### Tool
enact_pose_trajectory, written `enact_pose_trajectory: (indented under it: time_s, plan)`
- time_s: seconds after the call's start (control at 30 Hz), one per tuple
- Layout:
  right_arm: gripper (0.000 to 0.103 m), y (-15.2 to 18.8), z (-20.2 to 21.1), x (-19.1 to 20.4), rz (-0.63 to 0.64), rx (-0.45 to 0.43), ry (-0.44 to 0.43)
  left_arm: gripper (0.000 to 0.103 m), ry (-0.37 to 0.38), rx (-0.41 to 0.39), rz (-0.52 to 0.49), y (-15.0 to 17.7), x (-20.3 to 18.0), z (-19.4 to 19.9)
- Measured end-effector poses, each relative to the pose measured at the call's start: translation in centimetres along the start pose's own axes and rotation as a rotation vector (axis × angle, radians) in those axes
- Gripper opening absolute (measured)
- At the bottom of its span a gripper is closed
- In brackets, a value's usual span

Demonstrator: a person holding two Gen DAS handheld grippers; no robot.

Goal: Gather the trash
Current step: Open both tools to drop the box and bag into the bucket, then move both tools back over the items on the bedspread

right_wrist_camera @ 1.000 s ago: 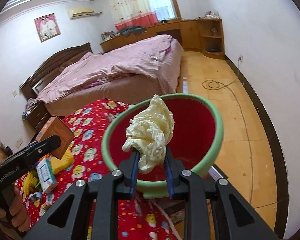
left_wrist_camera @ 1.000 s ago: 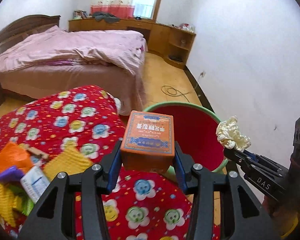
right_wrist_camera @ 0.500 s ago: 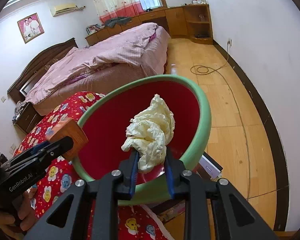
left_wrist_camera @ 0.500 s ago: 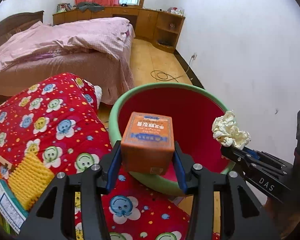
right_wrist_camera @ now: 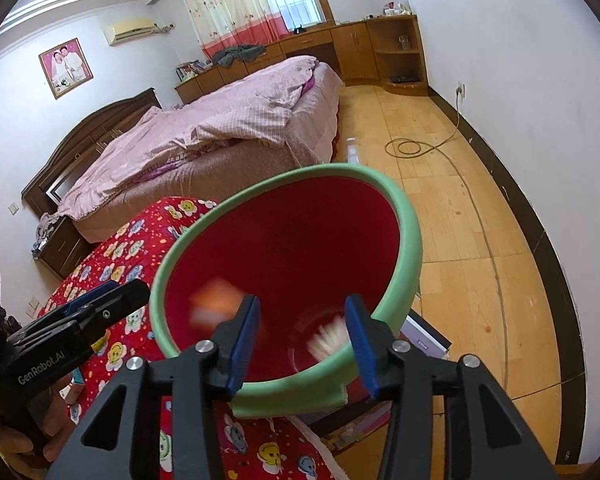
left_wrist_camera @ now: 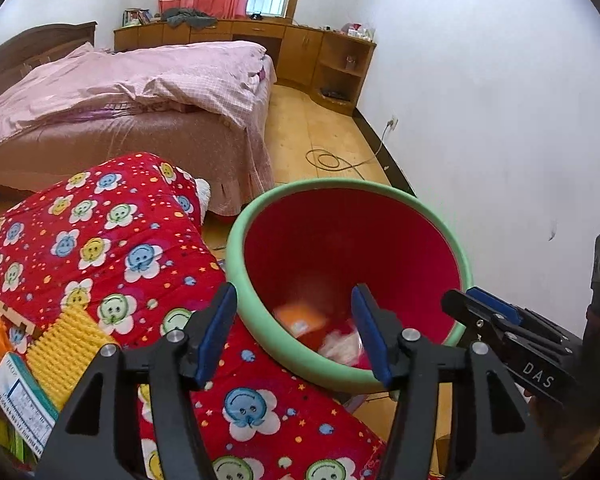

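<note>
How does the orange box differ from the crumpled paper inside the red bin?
The orange box is a flat-sided carton; the crumpled paper is a shapeless, pale wad. The box looks larger than the paper. In the left wrist view, the box lies left of the paper. Both are blurred and inside the red bin, touching neither gripper.

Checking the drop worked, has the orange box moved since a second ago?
Yes. The orange box has left the left tool, whose jaws have just been opening, and now lies down inside the red bin, below its green rim.
</note>
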State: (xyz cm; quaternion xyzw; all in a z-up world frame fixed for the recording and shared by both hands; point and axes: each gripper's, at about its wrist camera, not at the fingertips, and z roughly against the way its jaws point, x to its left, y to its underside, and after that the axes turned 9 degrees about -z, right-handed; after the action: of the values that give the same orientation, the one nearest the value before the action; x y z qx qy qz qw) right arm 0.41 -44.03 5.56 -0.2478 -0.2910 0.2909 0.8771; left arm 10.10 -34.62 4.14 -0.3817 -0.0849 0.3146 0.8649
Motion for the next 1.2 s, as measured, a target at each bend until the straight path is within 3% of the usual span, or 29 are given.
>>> enact_pose_trajectory:
  time_s: [0.67, 1.2]
  plan:
    - [0.051, 1.8, 4.7, 3.9, 0.047, -0.042, -0.084, 0.06, -0.092, -0.046, 0.081, 2.5, 2.5, 8.1]
    - [0.055, 4.8, 5.3, 9.4, 0.126, 0.009, -0.182, 0.06, -0.237, -0.062, 0.172, 6.5, 8.4, 14.6]
